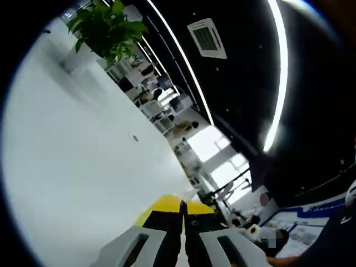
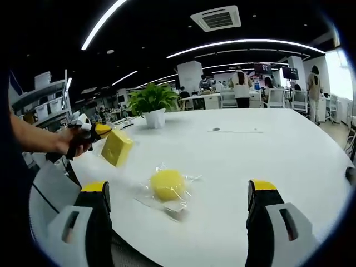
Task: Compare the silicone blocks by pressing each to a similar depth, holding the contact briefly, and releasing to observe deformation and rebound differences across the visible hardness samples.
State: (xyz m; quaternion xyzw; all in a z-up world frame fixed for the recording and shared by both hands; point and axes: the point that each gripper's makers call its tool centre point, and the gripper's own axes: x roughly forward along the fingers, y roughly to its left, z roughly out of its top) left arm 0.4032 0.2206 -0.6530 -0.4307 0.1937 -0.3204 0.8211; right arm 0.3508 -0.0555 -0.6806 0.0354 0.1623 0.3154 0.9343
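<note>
Right gripper view: the right gripper [image 2: 178,222] hangs wide open and empty over the table's near edge [image 2: 267,167], above a bagged round yellow block [image 2: 167,184]. The left gripper [image 2: 89,136] clamps a yellow square block [image 2: 117,147] aloft past the left edge. No pressing appears underway; comparison likely remains.

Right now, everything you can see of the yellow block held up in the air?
The yellow block is flat, squarish and matte, silicone by its look. It is lifted clear of the white table and tilted, clamped at its upper edge by the left gripper. In the left gripper view it shows as a yellow sliver beyond the closed jaws.
</note>
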